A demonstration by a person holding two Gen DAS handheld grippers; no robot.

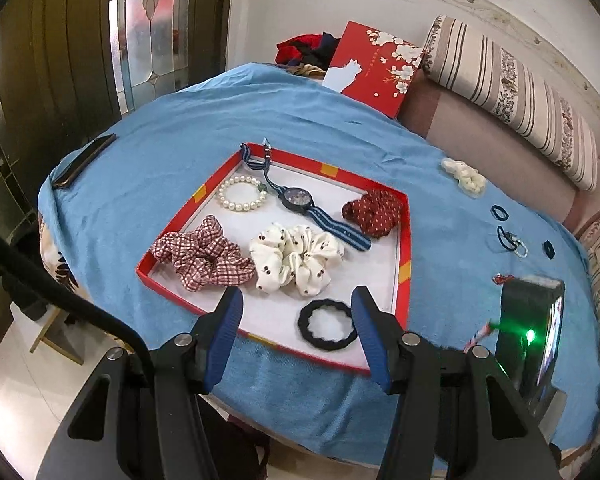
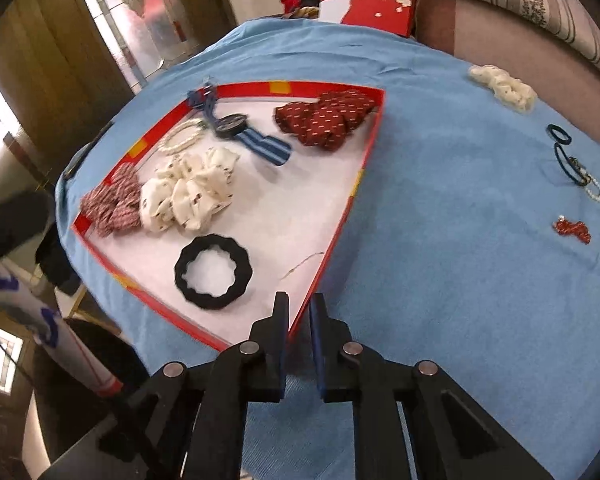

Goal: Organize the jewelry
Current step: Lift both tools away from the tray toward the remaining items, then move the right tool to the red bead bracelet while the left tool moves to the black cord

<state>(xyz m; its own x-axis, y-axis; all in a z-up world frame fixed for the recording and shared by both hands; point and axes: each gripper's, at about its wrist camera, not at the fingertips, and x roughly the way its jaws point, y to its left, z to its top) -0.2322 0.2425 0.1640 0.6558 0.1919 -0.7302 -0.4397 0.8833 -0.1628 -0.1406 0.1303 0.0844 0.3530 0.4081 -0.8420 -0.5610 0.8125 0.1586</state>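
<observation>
Blue cloth [image 1: 220, 120] covers the whole table, its surface creased toward the far edge. Striped sofa cushions [image 1: 512, 92] run along the far right, beyond the cloth. Red gift-box lid [image 1: 376, 64] with white blossoms and a cat outline leans upright at the far edge, next to a heap of red and dark fabric [image 1: 304, 50].

Red-rimmed tray [image 1: 405, 240] with a white floor lies near the middle of the cloth and holds 6 items: a red checked scrunchie [image 1: 204, 254] at the near left, a cream dotted scrunchie [image 1: 296, 260] just to its right, a dark red dotted scrunchie [image 1: 374, 210] at the far right corner, a watch [image 1: 298, 198] on a blue striped strap whose far end hangs over the far rim, a pearl bracelet [image 1: 242, 194] at the far left, and a black wavy hair ring [image 1: 328, 322] near the front rim.

Outside the tray, on the right of the cloth, lie a cream scrunchie [image 2: 504, 86], 2 dark hair ties [image 2: 564, 148], the nearer one with a short bead string, and a small red beaded piece [image 2: 574, 230]. A dark phone [image 1: 84, 160] rests at the far left edge.

Left gripper [image 1: 298, 302] hangs over the tray's near rim, jaws spread about halfway and empty. Right gripper [image 2: 300, 306] sits above the tray's near right corner, jaws almost together with only a narrow gap and nothing between them.
</observation>
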